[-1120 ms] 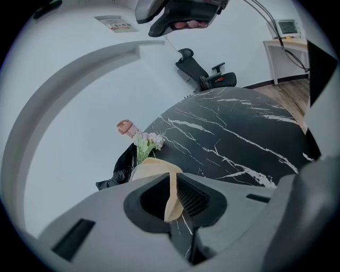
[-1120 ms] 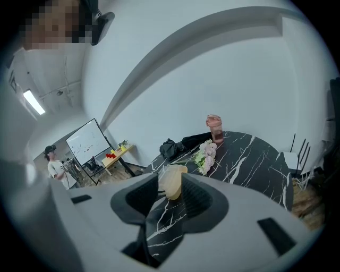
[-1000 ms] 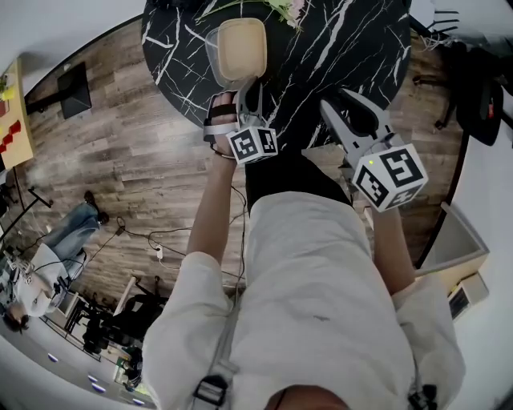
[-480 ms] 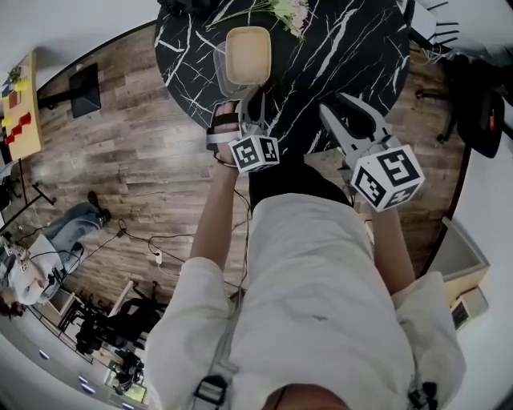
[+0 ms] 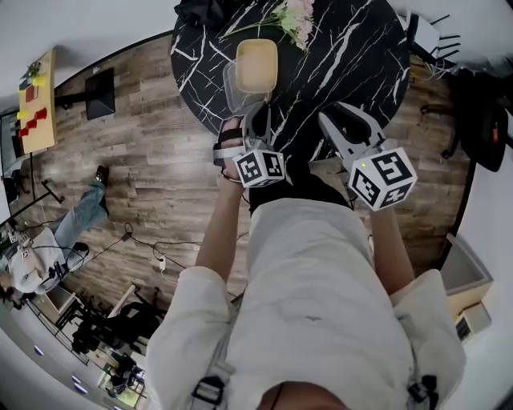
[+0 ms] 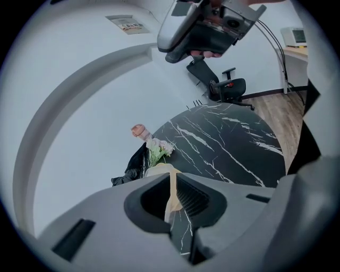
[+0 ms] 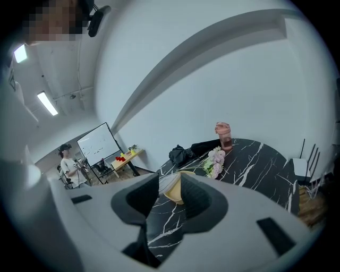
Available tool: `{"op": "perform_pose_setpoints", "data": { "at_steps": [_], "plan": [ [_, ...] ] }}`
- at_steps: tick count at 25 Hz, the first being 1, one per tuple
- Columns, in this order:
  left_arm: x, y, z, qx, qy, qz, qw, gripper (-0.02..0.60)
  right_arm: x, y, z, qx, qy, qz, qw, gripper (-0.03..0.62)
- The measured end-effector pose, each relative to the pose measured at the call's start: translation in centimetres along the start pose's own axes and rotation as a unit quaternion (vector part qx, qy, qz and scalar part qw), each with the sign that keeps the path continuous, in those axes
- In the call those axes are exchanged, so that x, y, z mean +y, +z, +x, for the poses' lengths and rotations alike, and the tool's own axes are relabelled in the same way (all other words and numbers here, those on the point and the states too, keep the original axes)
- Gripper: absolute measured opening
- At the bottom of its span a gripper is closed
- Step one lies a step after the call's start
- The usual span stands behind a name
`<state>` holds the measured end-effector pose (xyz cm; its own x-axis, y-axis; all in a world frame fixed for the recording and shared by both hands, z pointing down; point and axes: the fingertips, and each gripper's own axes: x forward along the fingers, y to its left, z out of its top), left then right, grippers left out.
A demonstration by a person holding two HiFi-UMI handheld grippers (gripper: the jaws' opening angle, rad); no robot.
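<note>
Tan rounded-square plastic bowl is over the near edge of the round black marble-pattern table, just short of the pink-and-white flower bunch. Left gripper is clamped on the bowl's near rim; in the left gripper view we see the thin tan wall pinched edge-on between the jaws. Bowl lies dead ahead of that gripper, along its jaw axis, toward table centre. Right gripper is spread and empty, well apart to the bowl's right. We can't tell whether the bowl rests on the table or hangs just clear.

Office: whiteboard, office chair, desks.
</note>
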<state>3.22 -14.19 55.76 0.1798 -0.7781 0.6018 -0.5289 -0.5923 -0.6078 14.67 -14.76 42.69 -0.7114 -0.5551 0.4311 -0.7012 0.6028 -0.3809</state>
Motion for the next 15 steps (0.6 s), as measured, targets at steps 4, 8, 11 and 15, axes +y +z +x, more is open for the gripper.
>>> {"op": "perform_pose_setpoints", "data": {
  "at_steps": [4, 8, 11, 15],
  "plan": [
    [0.7, 1.2, -1.3, -0.012, -0.003, -0.023, 0.9997, 0.038, 0.2, -0.1, 0.1, -0.003, 0.003, 0.002, 1.0, 0.13],
    [1.8, 1.9, -2.2, -0.022, -0.005, -0.05, 0.9985, 0.038, 0.5, -0.1, 0.4, -0.006, 0.003, 0.001, 1.0, 0.129],
    [2.6, 2.3, -3.0, -0.032, -0.008, -0.078, 0.9964, 0.038, 1.0, 0.2, 0.5, -0.009, 0.001, 0.001, 1.0, 0.127],
    [3.9, 2.9, -4.2, -0.047, -0.017, -0.1, 0.9938, 0.038, 1.8, 0.5, 1.0, -0.018, -0.007, 0.003, 1.0, 0.126]
  ]
}}
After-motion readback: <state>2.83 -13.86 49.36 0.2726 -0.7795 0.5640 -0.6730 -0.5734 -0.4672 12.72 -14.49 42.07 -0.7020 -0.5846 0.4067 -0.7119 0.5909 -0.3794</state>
